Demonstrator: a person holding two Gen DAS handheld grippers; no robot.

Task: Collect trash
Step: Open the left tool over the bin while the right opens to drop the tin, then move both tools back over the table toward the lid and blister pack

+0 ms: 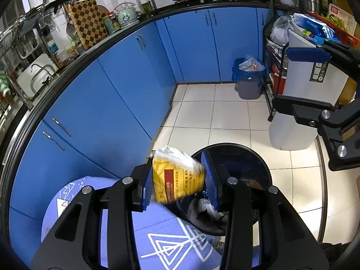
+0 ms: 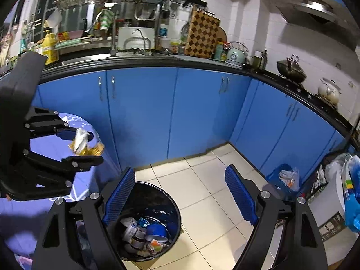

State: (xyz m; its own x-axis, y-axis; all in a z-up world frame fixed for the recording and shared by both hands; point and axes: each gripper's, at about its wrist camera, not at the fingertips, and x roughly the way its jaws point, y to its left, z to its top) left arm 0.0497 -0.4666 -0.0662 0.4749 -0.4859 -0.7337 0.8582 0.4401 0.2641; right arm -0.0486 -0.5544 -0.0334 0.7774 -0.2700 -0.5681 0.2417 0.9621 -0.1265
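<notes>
Bright, cool indoor light; glare on floor tiles [image 1: 229, 121]. Heavy fisheye bending, dark corners. Yellow packet [image 1: 177, 175] motion-blurred.

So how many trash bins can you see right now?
2. A black bin sits beside the purple table, part full, below the left gripper holding a yellow wrapper. A blue-lined bin stands in the far corner by the cabinets. Others may be hidden.

wrapper [image 1: 177, 175]: crinkled glossy plastic | bin [image 2: 171, 204]: glossy black plastic | floor [image 1: 227, 121]: glossy tiles | pads [image 2: 239, 194]: ribbed blue | cloth [image 1: 157, 229]: matt printed fabric
</notes>
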